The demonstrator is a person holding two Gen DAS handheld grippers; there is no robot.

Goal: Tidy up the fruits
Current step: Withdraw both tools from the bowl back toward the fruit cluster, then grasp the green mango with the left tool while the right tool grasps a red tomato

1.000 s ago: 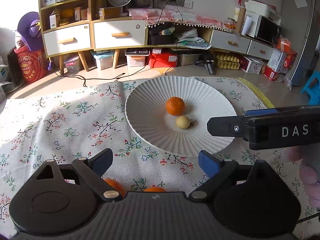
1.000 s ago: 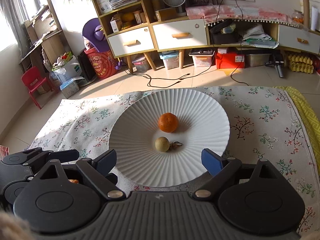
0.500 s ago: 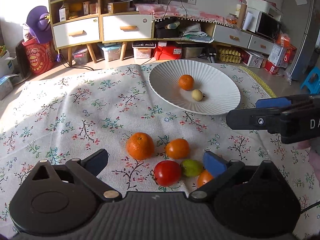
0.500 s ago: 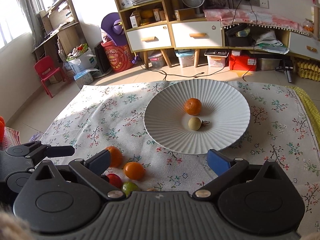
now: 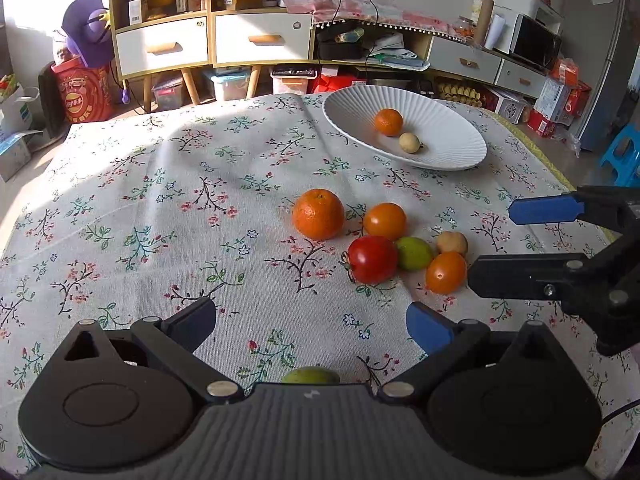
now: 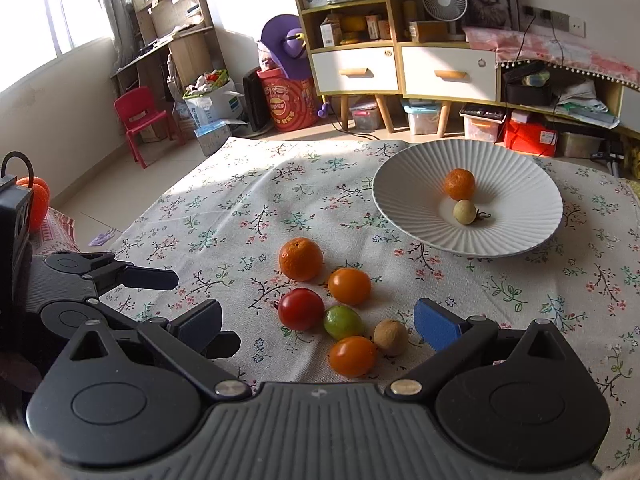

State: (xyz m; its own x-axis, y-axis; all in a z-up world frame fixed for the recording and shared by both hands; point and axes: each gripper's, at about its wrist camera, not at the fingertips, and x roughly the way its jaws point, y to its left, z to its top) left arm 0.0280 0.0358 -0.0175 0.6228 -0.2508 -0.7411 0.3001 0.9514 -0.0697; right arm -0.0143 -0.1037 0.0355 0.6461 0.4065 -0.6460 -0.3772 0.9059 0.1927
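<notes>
Fingers (image 6: 200,316) gape empty; plate (image 6: 516,184) holds mandarin (image 6: 459,184), longan (image 6: 464,211).

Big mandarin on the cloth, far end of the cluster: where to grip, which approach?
Grip the big mandarin across its widest middle, coming from above. It is round, so no axis matters, but the orange tomato sits close on one side and the red tomato nearby. Set the jaws on the free flanks. The left gripper looks better placed, probably.

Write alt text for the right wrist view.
Open right tongs hover over six loose fruits on a floral tablecloth; a white plate beyond holds an orange and a small pale fruit.
</notes>
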